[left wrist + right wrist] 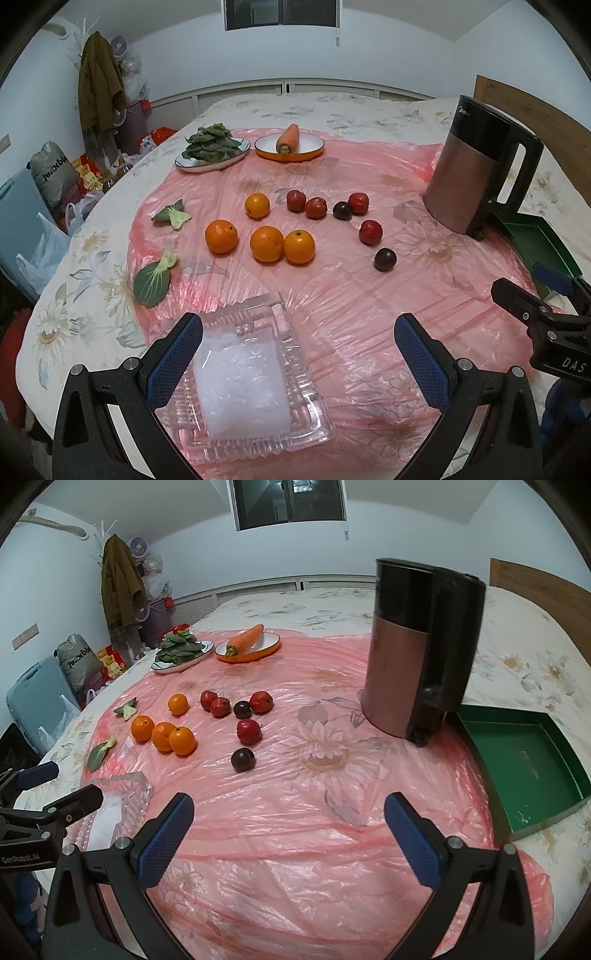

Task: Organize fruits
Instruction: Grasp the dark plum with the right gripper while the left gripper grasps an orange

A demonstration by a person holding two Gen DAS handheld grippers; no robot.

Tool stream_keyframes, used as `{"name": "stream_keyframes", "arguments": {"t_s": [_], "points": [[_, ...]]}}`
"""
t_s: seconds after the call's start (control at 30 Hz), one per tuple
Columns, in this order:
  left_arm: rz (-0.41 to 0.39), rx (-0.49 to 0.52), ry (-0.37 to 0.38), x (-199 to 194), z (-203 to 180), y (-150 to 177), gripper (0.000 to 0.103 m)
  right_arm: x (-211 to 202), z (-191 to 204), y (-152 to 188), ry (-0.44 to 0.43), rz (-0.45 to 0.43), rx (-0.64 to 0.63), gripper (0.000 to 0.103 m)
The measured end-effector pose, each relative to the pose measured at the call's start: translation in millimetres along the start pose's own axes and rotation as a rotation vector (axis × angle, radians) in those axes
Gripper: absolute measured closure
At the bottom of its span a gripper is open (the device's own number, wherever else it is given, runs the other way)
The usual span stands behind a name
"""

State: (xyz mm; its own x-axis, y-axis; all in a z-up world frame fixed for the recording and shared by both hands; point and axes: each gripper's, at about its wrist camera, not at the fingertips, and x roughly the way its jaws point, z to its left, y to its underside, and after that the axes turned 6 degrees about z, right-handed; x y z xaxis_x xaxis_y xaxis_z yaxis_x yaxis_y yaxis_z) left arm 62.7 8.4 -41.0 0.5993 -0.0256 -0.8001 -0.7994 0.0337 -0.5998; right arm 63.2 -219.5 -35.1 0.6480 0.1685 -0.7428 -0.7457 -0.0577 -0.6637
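Straight ahead of the jaws, a dark window (282, 13) sits high in a pale wall (207, 554), above a white slatted panel (295, 88). Ahead to the left, an olive coat (120, 579) hangs on a white rack beside a small fan (138, 546). A wooden headboard (532, 110) rises to the right.

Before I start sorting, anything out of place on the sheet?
Two loose bok choy leaves lie on the pink plastic sheet left of the oranges, apart from the plate of greens. Nothing looks spilled or damaged.
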Motion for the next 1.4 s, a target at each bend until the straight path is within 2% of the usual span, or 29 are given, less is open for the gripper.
{"name": "stream_keyframes", "arguments": {"t_s": [0.2, 0.3, 0.47, 0.53, 0.6, 0.67, 0.73, 0.9, 1.13, 1.23, 1.4], "points": [[0.006, -0.041, 0.006, 11, 21, -7, 0.002, 14, 6, -4, -0.020, 0.018, -0.020, 0.000], [0.016, -0.059, 0.007, 19, 35, -14, 0.008, 26, 12, -8, -0.040, 0.032, -0.034, 0.000], [0.042, -0.064, 0.030, 39, 52, -27, 0.024, 50, 20, -14, -0.084, 0.065, -0.053, 0.000], [0.055, -0.071, 0.041, 50, 55, -33, 0.024, 60, 24, -16, -0.098, 0.078, -0.061, 0.000], [0.080, -0.111, 0.079, 62, 59, -41, 0.026, 71, 27, -18, -0.107, 0.094, -0.070, 0.000], [0.108, -0.167, 0.117, 76, 64, -50, 0.033, 81, 29, -19, -0.115, 0.106, -0.070, 0.000], [0.130, -0.222, 0.137, 89, 67, -57, 0.036, 90, 30, -21, -0.123, 0.116, -0.065, 0.000], [0.152, -0.333, 0.100, 118, 72, -70, 0.036, 108, 32, -27, -0.130, 0.132, -0.064, 0.000], [0.196, -0.443, 0.101, 148, 77, -84, 0.038, 130, 37, -35, -0.141, 0.145, -0.080, 0.000], [0.228, -0.468, 0.102, 159, 75, -86, 0.038, 137, 39, -38, -0.145, 0.153, -0.083, 0.003], [0.274, -0.528, 0.110, 170, 78, -84, 0.038, 147, 40, -37, -0.139, 0.177, -0.083, 0.013]]}}
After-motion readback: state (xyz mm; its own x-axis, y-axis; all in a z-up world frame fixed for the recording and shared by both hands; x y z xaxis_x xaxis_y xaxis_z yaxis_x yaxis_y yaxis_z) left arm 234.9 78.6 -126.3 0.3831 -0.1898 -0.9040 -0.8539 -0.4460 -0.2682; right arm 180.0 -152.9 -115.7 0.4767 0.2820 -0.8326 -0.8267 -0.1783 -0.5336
